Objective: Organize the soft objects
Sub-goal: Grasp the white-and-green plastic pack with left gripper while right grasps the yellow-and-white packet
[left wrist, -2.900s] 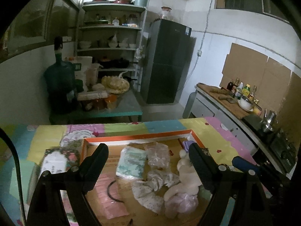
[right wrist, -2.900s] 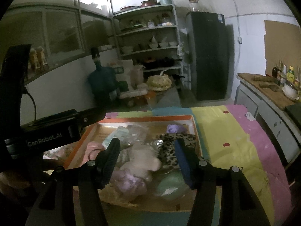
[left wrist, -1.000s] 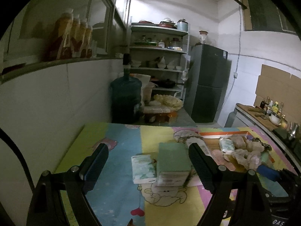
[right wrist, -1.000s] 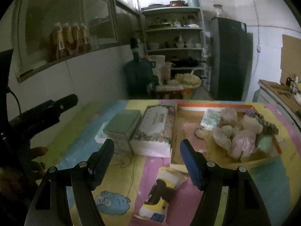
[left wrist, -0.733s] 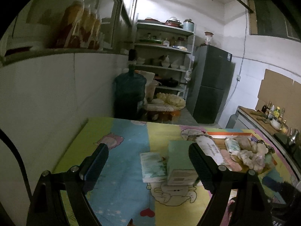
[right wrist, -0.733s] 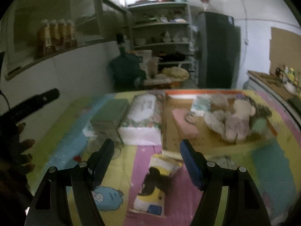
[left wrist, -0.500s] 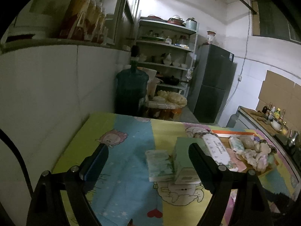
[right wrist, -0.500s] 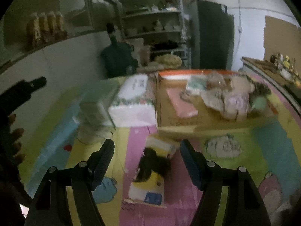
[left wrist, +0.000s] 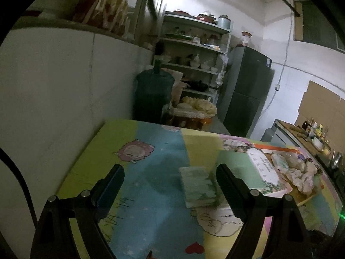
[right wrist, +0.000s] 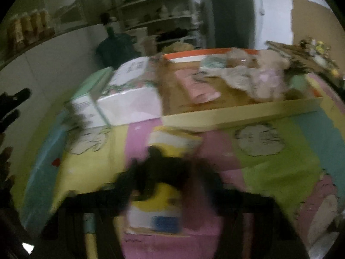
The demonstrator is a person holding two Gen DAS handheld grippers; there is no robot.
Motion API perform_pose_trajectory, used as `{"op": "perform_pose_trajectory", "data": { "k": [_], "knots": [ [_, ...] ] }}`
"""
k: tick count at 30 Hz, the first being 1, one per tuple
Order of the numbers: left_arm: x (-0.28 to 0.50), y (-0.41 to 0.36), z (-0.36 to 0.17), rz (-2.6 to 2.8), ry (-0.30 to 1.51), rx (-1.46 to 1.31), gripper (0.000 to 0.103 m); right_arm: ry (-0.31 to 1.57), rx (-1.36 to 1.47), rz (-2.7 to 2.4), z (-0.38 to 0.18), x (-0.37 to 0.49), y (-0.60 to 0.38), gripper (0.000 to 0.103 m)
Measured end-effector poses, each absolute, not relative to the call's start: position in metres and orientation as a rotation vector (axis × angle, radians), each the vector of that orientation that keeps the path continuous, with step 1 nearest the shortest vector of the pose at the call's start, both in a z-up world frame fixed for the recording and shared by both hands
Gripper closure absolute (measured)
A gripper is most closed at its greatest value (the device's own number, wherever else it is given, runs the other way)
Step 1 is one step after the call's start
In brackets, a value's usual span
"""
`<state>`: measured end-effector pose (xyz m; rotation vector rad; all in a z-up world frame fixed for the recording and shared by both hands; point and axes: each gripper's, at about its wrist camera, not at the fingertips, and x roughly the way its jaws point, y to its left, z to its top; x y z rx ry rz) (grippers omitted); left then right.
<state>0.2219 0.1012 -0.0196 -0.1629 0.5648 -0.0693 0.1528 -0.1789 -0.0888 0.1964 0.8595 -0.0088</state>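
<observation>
In the right wrist view a yellow, white and black packet (right wrist: 157,211) lies on the cartoon tablecloth in front of the cardboard tray (right wrist: 237,116). My right gripper (right wrist: 168,179) is down over it. Its jaws are closing, smeared by motion, with the packet between them and a strip of cloth showing beside the right finger. A pile of soft toys and cloths (right wrist: 258,75) and a pink cloth (right wrist: 196,84) lie in the tray. My left gripper (left wrist: 170,183) hangs open over the tablecloth. A pale green tissue pack (left wrist: 197,185) lies just inside its right finger (left wrist: 226,177).
A green box (left wrist: 235,164) and a white floral tissue pack (left wrist: 262,168) stand between the left gripper and the orange-rimmed tray (left wrist: 276,149). The wall runs along the table's left side. A water jug (left wrist: 153,92), shelves and a fridge (left wrist: 248,99) stand behind. A hand (right wrist: 6,112) shows at the left edge.
The right gripper has sunk onto the yellow packet and its jaws have narrowed around it. The left gripper has drifted left and lower, away from the tray; its jaws stay wide.
</observation>
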Motion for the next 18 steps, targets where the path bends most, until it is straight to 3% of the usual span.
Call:
{"op": "perform_pose_trajectory", "data": {
  "k": [18],
  "knots": [
    [0.292, 0.090, -0.082, -0.147, 0.779, -0.272, 0.016, 0.753, 0.176, 0.101, -0.054, 0.150, -0.156, 0.062]
  ]
}}
